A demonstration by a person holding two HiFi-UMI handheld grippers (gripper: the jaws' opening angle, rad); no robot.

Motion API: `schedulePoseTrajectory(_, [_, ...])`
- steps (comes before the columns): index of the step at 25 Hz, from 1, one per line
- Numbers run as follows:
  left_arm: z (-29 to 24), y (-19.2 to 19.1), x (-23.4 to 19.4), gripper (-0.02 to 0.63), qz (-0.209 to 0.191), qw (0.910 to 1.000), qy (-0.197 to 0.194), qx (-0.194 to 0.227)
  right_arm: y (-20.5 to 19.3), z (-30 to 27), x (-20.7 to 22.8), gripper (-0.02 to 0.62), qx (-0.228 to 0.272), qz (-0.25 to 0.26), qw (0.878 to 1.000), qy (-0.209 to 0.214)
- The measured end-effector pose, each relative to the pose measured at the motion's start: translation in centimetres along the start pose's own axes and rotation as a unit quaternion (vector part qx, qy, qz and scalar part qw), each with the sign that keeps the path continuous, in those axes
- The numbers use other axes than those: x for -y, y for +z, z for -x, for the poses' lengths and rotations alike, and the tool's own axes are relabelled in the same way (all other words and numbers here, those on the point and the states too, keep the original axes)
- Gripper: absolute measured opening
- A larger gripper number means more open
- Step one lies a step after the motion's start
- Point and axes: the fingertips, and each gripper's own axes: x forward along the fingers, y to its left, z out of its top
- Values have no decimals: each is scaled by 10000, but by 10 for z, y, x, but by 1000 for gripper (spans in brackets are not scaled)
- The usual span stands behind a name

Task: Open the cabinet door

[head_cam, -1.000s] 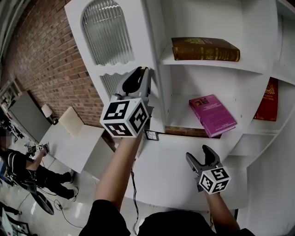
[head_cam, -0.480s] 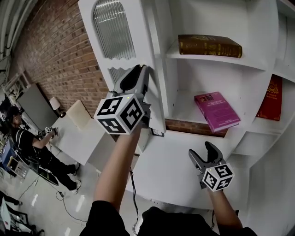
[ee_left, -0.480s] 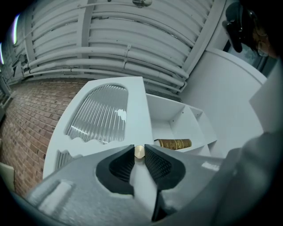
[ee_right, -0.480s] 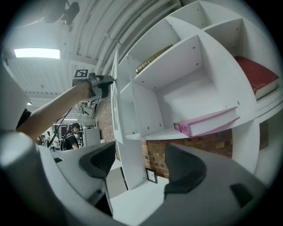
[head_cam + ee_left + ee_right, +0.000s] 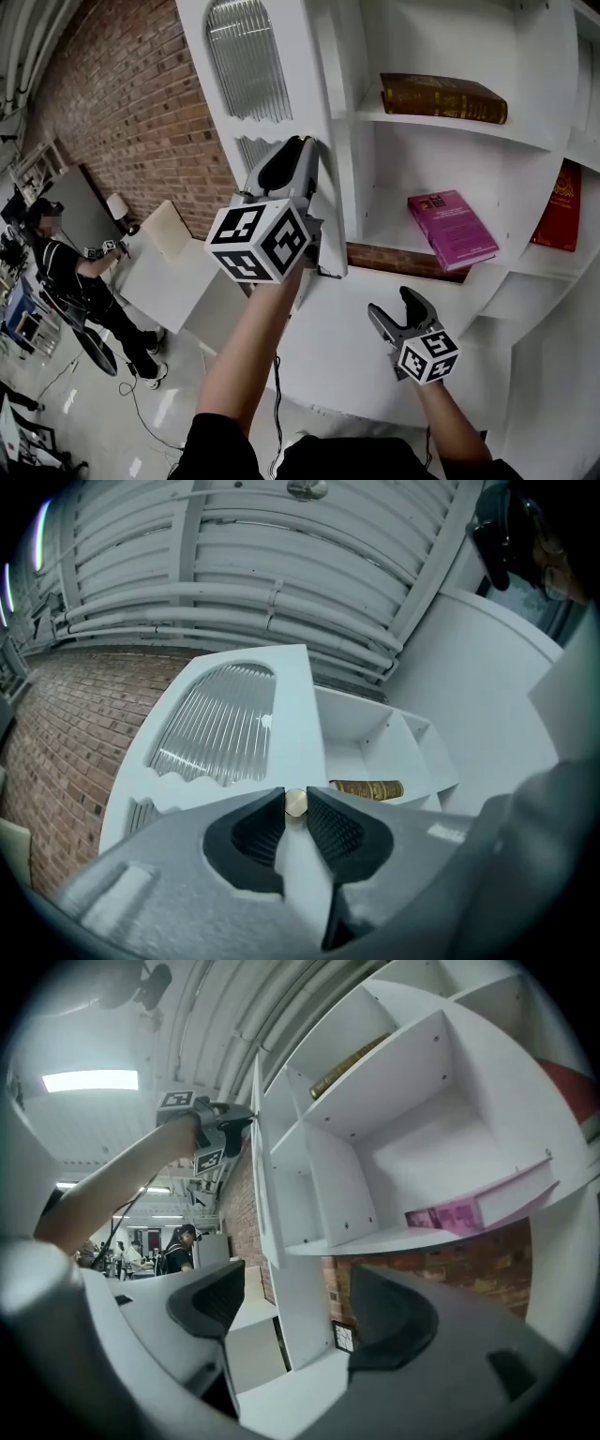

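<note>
left claw (image 5: 302, 142) pinches the brass knob (image 5: 295, 802) at the edge of the cabinet door (image 5: 292, 84), swung out from the shelves (image 5: 441, 127); right claw (image 5: 395, 307) gapes wide and empty, lower down.

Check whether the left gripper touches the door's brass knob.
Touching. The left gripper view shows the left gripper pinching the brass knob from both sides.

The upper shelf (image 5: 412, 120) carries a brown book (image 5: 442, 97) lying flat. A pink book (image 5: 452, 229) lies flat on the shelf below (image 5: 382, 246).
</note>
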Motion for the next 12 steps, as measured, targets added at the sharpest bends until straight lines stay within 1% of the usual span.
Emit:
schedulePoseTrajectory(4, [-2,1,1,80,-29,10000,-40,-72,-5,-28,-14,347,-173,149,9995,222])
schedulePoseTrajectory(8, [-1,2,1,80,-38,10000,-25,-53,-8,-54,-23,345,-309,225,9982,465])
schedulePoseTrajectory(12, [-2,2,0,80,-36,10000,-25,-28,-6,-75,-23,345,-288,230,9978,554])
